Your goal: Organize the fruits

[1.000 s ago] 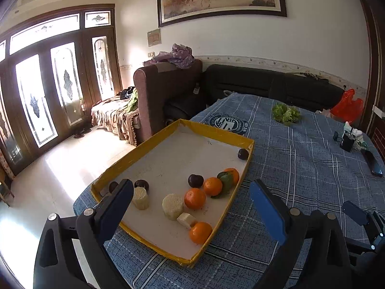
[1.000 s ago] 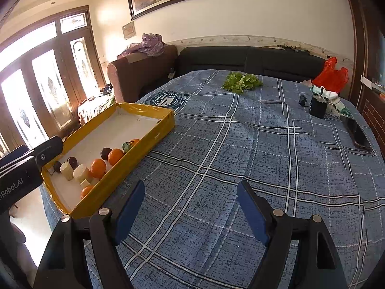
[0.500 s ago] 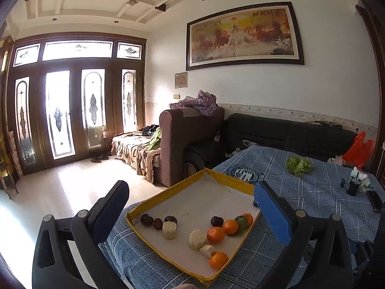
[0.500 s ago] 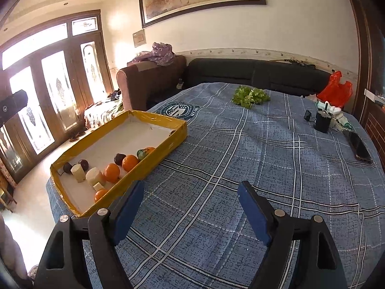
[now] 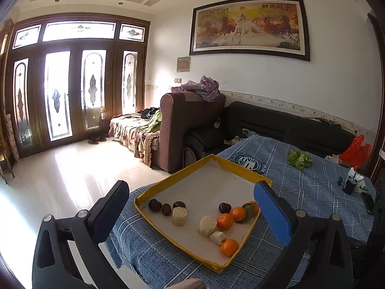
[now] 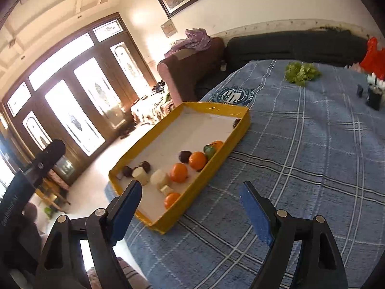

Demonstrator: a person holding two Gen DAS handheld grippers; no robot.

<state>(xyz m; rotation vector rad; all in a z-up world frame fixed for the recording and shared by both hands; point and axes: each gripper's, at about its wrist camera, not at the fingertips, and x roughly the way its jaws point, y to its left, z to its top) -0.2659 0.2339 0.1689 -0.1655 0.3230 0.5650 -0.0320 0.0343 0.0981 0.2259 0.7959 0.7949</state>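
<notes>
A yellow-rimmed tray (image 5: pixel 154 187) (image 6: pixel 223 154) lies on the blue checked tablecloth. It holds several oranges (image 5: pixel 225 221) (image 6: pixel 178 172), dark round fruits (image 5: pixel 155 204) (image 6: pixel 185 156), pale cut cylinders (image 5: pixel 179 216) (image 6: pixel 158 179) and a green fruit (image 5: pixel 247 209) (image 6: pixel 208 151). My left gripper (image 5: pixel 192 209) is open and empty, held above and back from the tray's near end. My right gripper (image 6: pixel 190 207) is open and empty, near the tray's front corner.
The blue tablecloth (image 6: pixel 300 156) carries a bunch of green leaves (image 5: pixel 299 158) (image 6: pixel 302 73), a dark cup (image 6: pixel 374 97) and a phone (image 5: pixel 368 201) at the right. A red bag (image 5: pixel 356 153), brown armchair (image 5: pixel 182 125) and black sofa (image 5: pixel 276 122) stand behind. The table's edge drops to tiled floor (image 5: pixel 60 173) on the left.
My left gripper has risen and pulled back from the tray, so the view now takes in the ceiling. My right gripper has tilted and swung left toward the tray.
</notes>
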